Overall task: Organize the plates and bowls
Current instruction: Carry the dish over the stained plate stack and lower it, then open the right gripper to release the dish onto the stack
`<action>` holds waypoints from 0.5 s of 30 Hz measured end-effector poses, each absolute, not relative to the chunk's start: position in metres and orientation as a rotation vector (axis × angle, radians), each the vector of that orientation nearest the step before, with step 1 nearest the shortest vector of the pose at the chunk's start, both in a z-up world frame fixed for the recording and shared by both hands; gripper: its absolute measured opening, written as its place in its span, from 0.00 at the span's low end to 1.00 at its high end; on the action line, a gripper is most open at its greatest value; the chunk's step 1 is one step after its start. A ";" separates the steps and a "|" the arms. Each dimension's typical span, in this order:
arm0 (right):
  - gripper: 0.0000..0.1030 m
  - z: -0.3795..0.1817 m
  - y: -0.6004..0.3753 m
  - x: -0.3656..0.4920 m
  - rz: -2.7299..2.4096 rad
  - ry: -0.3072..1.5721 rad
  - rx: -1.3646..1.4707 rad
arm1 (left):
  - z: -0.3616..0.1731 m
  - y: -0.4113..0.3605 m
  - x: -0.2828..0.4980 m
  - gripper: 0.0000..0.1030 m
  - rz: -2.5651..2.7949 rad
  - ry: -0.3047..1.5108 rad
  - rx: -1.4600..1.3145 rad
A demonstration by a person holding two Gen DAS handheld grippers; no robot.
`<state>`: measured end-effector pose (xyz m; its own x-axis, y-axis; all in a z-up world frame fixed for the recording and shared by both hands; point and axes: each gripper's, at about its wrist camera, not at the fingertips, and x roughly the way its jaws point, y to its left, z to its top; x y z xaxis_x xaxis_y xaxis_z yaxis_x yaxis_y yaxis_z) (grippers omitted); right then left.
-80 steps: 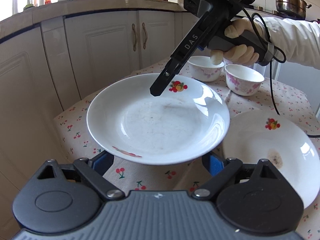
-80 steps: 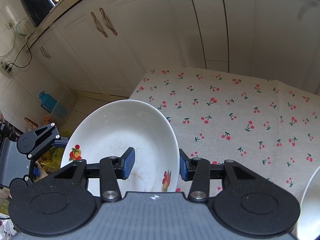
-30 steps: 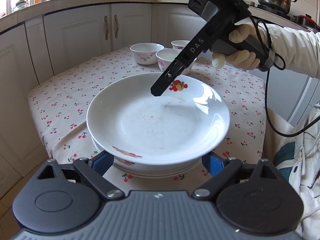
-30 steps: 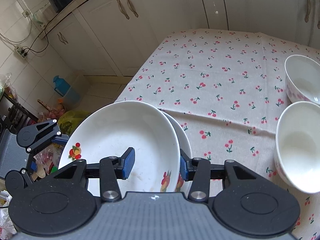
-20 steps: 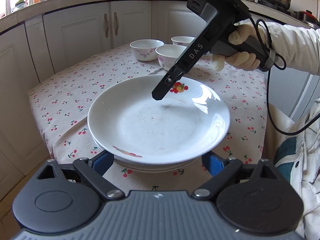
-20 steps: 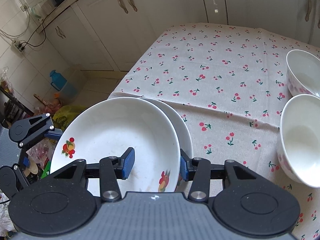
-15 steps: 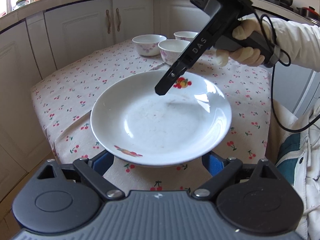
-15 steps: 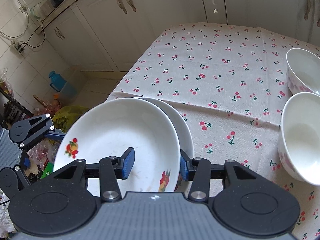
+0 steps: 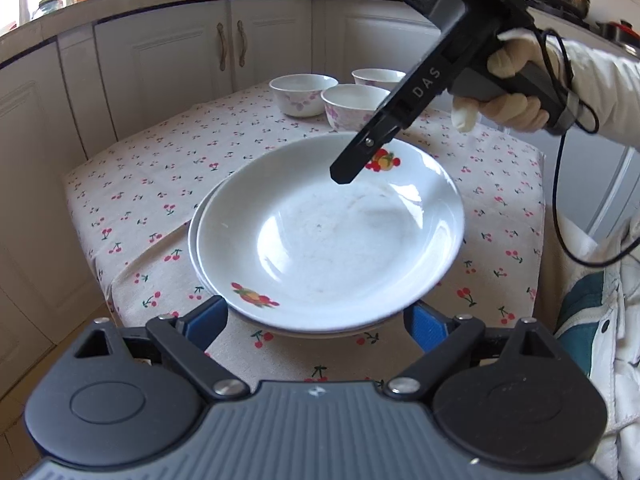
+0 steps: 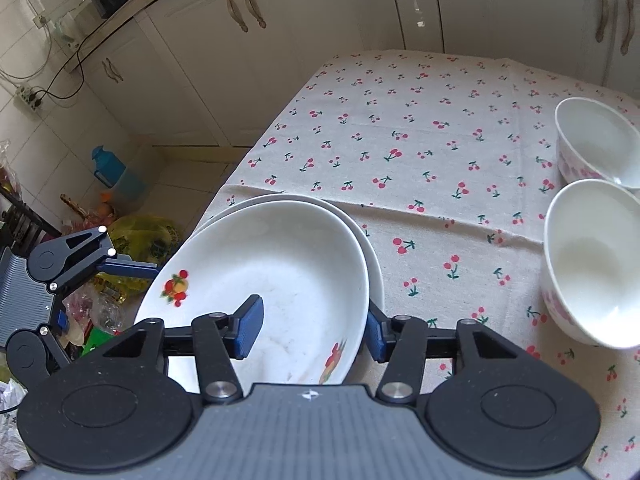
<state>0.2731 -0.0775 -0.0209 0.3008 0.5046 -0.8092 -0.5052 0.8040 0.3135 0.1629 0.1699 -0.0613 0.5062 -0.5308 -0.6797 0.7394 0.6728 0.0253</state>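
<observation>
1. Left wrist view: my left gripper (image 9: 316, 318) stands wide, fingers flanking the top plate (image 9: 332, 236), which rests on the lower plate (image 9: 195, 232) on the table (image 9: 168, 164).
2. Right wrist view: my right gripper (image 10: 314, 330) has just been opening; the plate rim lies between its fingers (image 10: 250, 330), no longer pinched. Bowls (image 10: 588, 256) sit to the right.

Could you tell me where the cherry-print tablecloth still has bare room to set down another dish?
The widest bare stretch of the cherry-print tablecloth lies between the stacked white fruit-print plates and the white cabinet doors. A narrower strip separates the plates from the pink-flowered white bowls. The bowls' corner is crowded.
</observation>
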 end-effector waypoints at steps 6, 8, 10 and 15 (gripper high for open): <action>0.59 -0.016 -0.078 0.265 0.662 1.073 -0.019 | -0.060 0.165 0.159 0.92 -0.787 0.669 0.364; 0.62 -0.015 -0.077 0.260 0.663 1.065 -0.030 | -0.060 0.166 0.160 0.92 -0.783 0.675 0.352; 0.66 -0.015 -0.076 0.256 0.666 1.059 -0.043 | -0.060 0.166 0.159 0.92 -0.780 0.677 0.346; 0.69 -0.013 -0.071 0.252 0.661 1.052 -0.073 | -0.058 0.165 0.158 0.92 -0.782 0.673 0.345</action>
